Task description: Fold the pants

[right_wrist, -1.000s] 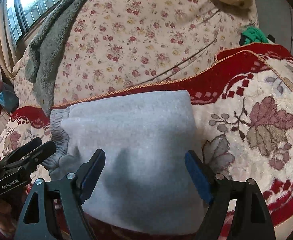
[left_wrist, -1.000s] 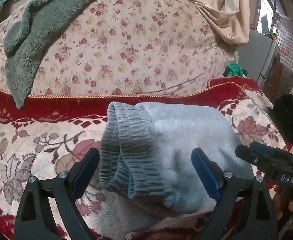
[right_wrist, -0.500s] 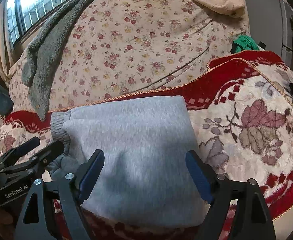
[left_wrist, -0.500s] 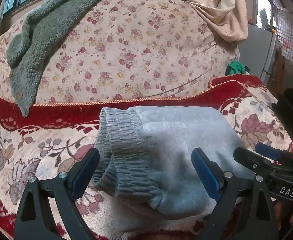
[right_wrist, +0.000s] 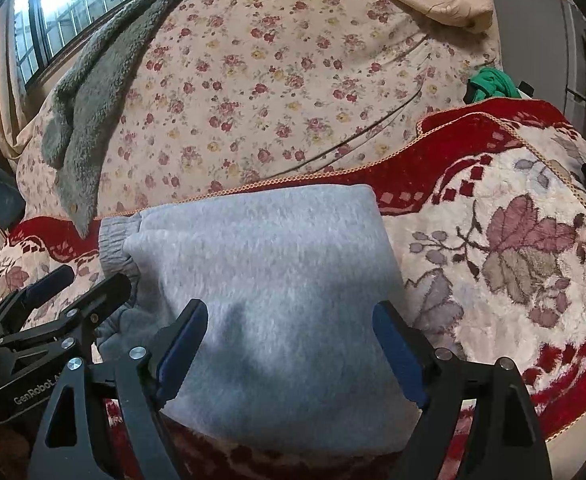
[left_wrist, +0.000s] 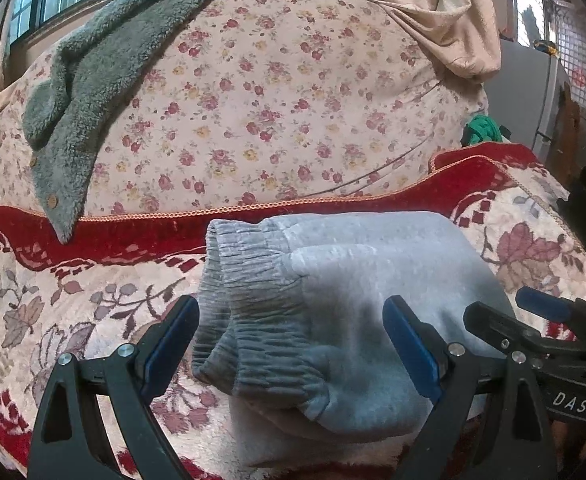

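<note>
I see the grey pants (right_wrist: 261,280) lying as a thick folded bundle on the red floral blanket (right_wrist: 513,248), near me, ribbed cuffs (left_wrist: 253,304) at the left end. Both my left gripper (left_wrist: 291,344) and right gripper (right_wrist: 289,354) hang wide open over it, holding nothing. The fleece looks soft, light and floppy; I'd pinch through all layers at a folded edge, not the springy cuffs.

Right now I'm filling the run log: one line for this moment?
stage: pants folded on blanket | left gripper: open, over cuffs | right gripper: open, holding nothing
</note>
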The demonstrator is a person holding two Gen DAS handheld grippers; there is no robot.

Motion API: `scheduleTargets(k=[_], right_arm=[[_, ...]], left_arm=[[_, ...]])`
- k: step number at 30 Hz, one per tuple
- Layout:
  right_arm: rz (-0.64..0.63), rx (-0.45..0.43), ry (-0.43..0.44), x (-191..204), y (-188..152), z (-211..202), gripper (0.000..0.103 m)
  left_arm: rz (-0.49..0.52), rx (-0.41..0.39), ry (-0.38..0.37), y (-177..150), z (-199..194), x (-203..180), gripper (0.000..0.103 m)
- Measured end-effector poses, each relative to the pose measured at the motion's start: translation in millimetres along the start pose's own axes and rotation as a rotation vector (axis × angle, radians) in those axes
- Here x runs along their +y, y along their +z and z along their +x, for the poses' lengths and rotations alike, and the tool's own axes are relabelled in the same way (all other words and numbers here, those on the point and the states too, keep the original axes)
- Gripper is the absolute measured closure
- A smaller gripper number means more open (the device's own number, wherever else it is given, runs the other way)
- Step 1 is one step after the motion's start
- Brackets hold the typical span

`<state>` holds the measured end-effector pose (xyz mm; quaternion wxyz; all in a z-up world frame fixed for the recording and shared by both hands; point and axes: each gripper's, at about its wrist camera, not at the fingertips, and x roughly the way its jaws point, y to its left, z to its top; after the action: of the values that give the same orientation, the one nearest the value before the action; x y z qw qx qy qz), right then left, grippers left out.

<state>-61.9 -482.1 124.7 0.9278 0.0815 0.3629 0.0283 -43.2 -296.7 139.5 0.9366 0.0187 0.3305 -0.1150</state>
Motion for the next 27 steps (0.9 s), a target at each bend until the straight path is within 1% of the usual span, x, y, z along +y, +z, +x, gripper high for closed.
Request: scheduleTargets(k=[16,27], right_arm=[[0.017,0.001,-0.008,-7.7,2.0,0.8,0.014],[0.014,0.005,-0.014,-10.5,2.8,3.3,0.014]], left_arm=[[0.022,0.002,0.015,1.2,1.3,-3.5,0.010],[0.011,0.008,0.016,2.4,3.9,0.3,0.010]])
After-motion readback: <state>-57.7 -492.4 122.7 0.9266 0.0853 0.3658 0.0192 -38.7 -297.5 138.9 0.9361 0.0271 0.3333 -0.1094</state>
